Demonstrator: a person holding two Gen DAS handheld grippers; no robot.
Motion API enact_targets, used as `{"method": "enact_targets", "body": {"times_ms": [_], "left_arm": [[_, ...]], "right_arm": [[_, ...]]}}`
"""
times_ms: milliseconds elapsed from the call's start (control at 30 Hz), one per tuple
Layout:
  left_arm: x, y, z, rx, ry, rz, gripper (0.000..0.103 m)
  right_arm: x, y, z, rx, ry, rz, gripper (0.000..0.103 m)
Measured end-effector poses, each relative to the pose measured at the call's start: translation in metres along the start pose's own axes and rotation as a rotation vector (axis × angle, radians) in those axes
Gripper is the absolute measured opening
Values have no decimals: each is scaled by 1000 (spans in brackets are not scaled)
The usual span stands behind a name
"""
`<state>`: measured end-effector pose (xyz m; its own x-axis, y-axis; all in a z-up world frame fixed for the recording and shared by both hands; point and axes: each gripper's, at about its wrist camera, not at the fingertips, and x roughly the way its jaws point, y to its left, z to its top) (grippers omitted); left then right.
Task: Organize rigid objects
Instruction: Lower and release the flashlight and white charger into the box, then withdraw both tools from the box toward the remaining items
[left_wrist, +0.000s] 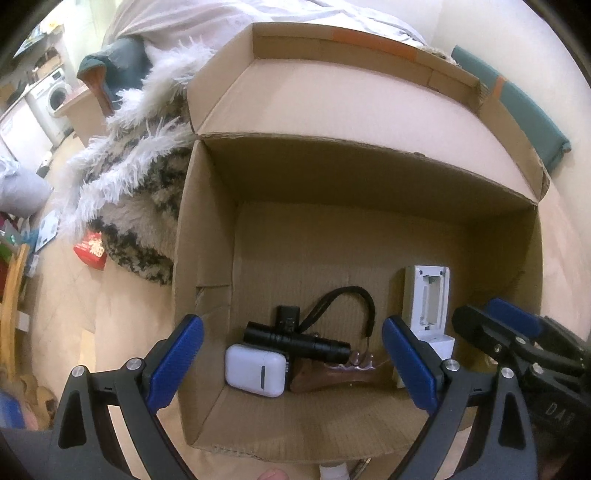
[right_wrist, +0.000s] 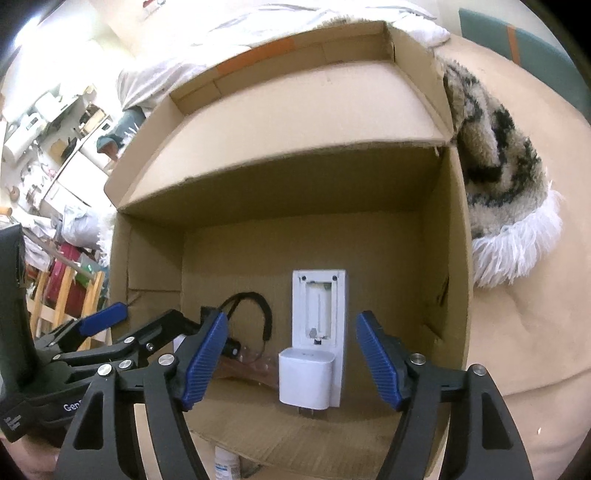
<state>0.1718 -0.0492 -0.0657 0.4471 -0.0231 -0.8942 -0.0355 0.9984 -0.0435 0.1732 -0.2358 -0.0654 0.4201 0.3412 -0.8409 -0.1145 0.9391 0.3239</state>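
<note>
An open cardboard box (left_wrist: 207, 229) holds several rigid objects. In the left wrist view a white earbud case (left_wrist: 256, 370) lies beside a black flashlight (left_wrist: 295, 340) with a strap, a brown wooden piece (left_wrist: 332, 378) and a white battery holder (left_wrist: 428, 295). My left gripper (left_wrist: 291, 363) is open and empty above the box's near edge. In the right wrist view a white charger cube (right_wrist: 306, 380) sits against the white battery holder (right_wrist: 319, 306). My right gripper (right_wrist: 291, 362) is open and empty, straddling the cube from above.
The box (right_wrist: 448, 236) stands on a beige surface beside a shaggy patterned rug (left_wrist: 136, 192), which also shows in the right wrist view (right_wrist: 498, 155). The box flap (left_wrist: 332, 92) stands open behind. A red packet (left_wrist: 90, 253) lies on the floor to the left.
</note>
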Motion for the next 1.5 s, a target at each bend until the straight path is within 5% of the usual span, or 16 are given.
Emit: {"method": "enact_targets", "body": {"times_ms": [400, 833, 1300, 1500], "left_arm": [[-4, 1, -2, -22, 28, -30, 97], [-59, 31, -21, -60, -34, -13, 97], [-38, 71, -75, -165, 72, 71, 97], [-33, 80, -79, -219, 101, 59, 97]], "right_arm": [[-2, 2, 2, 1, -12, -1, 76], [-55, 1, -25, 4, -60, 53, 76], [-35, 11, -75, -36, 113, 83, 77], [-31, 28, -80, -121, 92, 23, 82]]}}
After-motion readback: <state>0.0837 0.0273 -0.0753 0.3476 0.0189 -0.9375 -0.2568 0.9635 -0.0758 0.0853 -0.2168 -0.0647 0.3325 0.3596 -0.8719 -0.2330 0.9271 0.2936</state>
